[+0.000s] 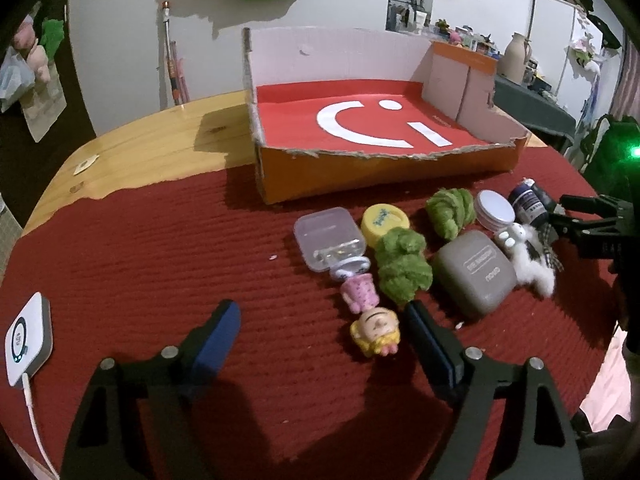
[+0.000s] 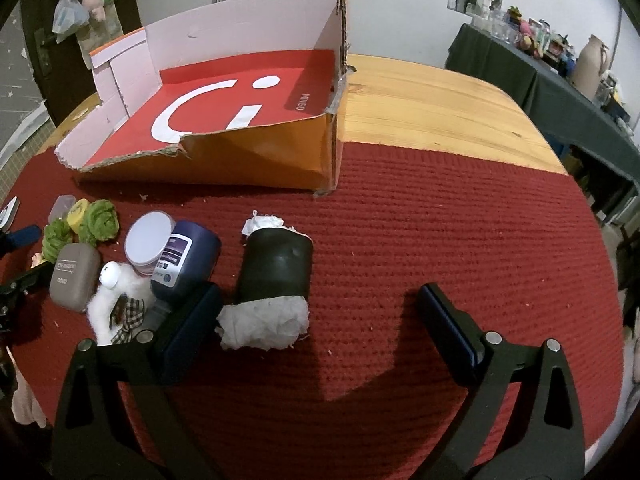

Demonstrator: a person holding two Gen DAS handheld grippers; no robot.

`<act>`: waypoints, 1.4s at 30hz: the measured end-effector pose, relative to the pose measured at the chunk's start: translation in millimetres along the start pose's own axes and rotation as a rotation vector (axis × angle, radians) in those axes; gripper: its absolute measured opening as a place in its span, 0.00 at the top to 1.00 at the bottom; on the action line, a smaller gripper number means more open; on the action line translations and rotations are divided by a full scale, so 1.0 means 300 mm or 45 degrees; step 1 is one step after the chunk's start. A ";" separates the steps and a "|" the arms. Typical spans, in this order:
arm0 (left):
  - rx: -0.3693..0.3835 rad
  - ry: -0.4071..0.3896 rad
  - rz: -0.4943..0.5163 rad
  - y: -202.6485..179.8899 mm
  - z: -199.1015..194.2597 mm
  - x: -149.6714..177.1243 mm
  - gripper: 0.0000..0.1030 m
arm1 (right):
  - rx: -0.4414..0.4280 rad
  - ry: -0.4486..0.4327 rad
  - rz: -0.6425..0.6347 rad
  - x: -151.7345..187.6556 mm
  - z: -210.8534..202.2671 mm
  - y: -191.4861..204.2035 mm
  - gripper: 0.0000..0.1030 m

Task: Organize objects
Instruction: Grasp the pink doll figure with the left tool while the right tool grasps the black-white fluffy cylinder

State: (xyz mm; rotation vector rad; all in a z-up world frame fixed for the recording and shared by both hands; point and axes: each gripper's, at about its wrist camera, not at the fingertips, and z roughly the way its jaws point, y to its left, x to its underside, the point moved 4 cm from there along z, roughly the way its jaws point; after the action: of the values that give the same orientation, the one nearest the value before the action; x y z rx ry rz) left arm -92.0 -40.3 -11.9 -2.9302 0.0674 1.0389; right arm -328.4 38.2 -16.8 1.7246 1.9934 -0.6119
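Both my jaws wide open, nothing held. Left gripper (image 1: pixel 320 344) hovers near the doll figurine (image 1: pixel 374 334), w/ green yarn balls (image 1: pixel 404 268), clear case (image 1: pixel 330 242) & grey case (image 1: pixel 474 272) just beyond. Right gripper (image 2: pixel 320 332) sits over the red mat, black roll w/ white stuffing (image 2: pixel 274 276) by its left finger, navy bottle (image 2: pixel 184 260) just left. Cardboard box (image 1: pixel 380 172) at far side of desk has nothing in it, so sorting prob. not begun. Next, I reckon: close on the roll or doll, carry to box.

left claw (image 1: pixel 322 334) open, doll figurine (image 1: pixel 370 316) between
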 end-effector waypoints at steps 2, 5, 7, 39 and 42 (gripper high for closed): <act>-0.016 -0.002 -0.006 0.012 -0.005 0.002 0.18 | 0.000 0.001 -0.002 -0.002 0.002 0.002 0.04; -0.030 -0.003 -0.021 0.032 -0.006 0.005 0.18 | -0.001 0.001 -0.003 -0.001 0.002 0.002 0.04; -0.033 -0.006 -0.020 0.037 -0.005 0.003 0.20 | -0.004 -0.002 -0.005 -0.001 0.002 0.002 0.04; 0.017 -0.212 -0.077 -0.032 -0.114 -0.051 0.79 | -0.207 -0.245 -0.050 -0.043 -0.158 0.062 0.67; 0.012 -0.219 -0.078 -0.032 -0.120 -0.055 0.79 | -0.220 -0.233 -0.048 -0.035 -0.151 0.064 0.67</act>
State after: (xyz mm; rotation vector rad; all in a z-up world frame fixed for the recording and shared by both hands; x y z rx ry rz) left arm -81.6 -31.7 26.5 -2.8019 -0.0216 1.2719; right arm -309.6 59.0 25.1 1.4782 1.8956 -0.5698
